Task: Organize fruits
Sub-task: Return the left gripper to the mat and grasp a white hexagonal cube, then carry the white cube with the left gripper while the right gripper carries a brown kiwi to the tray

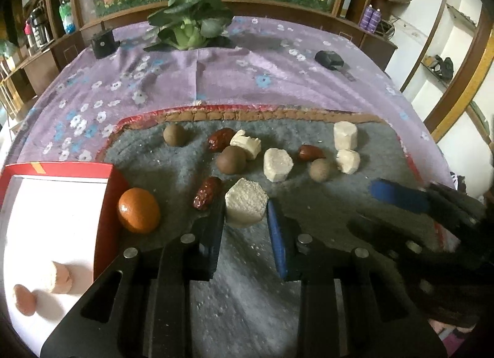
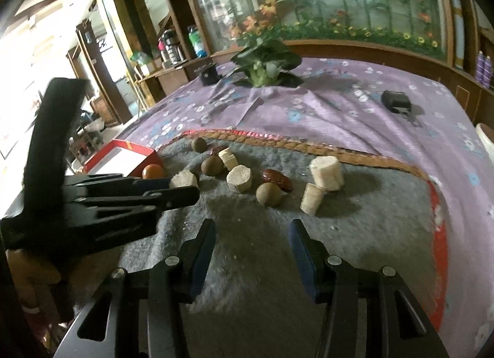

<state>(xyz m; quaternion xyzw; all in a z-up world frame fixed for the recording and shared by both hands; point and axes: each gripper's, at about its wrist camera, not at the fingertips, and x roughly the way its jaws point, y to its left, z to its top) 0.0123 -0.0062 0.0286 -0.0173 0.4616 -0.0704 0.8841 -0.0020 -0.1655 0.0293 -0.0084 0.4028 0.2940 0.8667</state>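
Observation:
On the grey mat (image 1: 324, 213) lie several white chunks, brown round fruits, red dates and a tangerine (image 1: 139, 210). My left gripper (image 1: 244, 206) is shut on the nearest white hexagonal chunk (image 1: 245, 203), with a pad against each side. The right wrist view shows the same gripper (image 2: 182, 191) from the side, with that chunk (image 2: 183, 179) at its tip. My right gripper (image 2: 253, 225) stands open over bare mat with nothing between its fingers. A brown fruit (image 2: 269, 193) and a white chunk (image 2: 311, 200) lie just beyond it.
A red box (image 1: 108, 179) with a white inside holds two pieces at the left, beside the tangerine. The mat lies on a purple floral cloth (image 1: 216, 80). A leafy plant (image 1: 188, 27) and two black objects (image 1: 103, 43) (image 1: 328, 58) sit farther back.

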